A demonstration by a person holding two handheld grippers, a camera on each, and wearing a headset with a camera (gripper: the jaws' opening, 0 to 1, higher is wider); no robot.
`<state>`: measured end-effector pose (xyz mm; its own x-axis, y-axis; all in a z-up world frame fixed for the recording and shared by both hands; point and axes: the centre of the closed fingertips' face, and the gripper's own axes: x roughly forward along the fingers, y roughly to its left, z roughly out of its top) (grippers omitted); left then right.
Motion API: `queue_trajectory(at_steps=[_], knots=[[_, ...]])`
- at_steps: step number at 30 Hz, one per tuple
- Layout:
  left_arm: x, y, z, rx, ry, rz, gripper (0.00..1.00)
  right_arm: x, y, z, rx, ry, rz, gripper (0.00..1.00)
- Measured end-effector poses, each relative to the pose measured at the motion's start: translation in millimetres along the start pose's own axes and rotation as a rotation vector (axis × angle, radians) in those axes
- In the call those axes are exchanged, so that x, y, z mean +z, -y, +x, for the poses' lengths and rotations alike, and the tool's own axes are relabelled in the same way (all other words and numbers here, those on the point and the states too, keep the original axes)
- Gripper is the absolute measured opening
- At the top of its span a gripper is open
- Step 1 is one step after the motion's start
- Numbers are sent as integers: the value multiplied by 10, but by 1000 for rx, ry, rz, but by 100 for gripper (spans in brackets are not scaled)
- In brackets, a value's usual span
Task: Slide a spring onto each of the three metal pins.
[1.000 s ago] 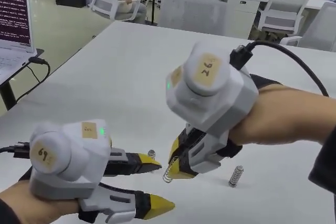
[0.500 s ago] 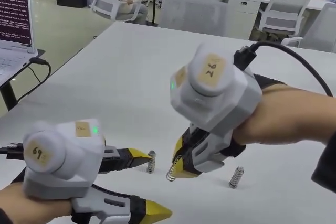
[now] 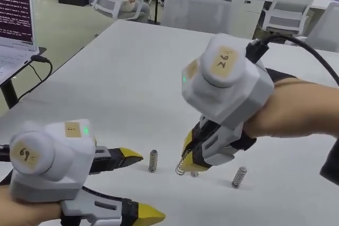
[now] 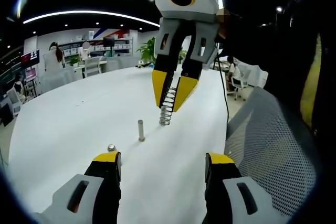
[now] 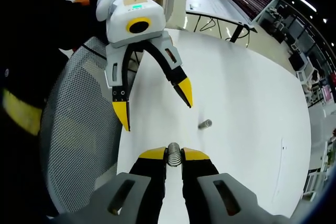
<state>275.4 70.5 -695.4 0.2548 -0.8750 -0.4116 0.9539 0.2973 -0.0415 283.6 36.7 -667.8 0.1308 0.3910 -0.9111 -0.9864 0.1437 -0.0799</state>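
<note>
Spring near bare pin, not on yet: could miss.
R claw (image 5: 174,157) clamped on spring (image 4: 166,108) at its top end; lower end hangs free, a bit tilted, near pin (image 4: 140,130) on desk (image 3: 122,78). Prob. risks: coil snags the tip, knocks the pin, or slips out. L claw (image 4: 164,158) wide apart, empty.

Upright springs (image 3: 153,161) flank the right gripper (image 3: 189,169); table (image 3: 132,78) beyond open.
</note>
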Motion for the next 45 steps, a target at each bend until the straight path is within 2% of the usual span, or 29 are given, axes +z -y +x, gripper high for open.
queue_trajectory(at_steps=[19, 36, 45], knots=[[0, -7, 1, 11, 7, -10, 61, -338, 382, -138, -48, -78, 49, 8], [-4, -7, 6, 12, 8, -12, 60, -458, 625, 39, -49, -134, 68, 8], [1, -13, 10, 14, 8, -13, 59, -499, 679, 169, -25, -149, 81, 8]])
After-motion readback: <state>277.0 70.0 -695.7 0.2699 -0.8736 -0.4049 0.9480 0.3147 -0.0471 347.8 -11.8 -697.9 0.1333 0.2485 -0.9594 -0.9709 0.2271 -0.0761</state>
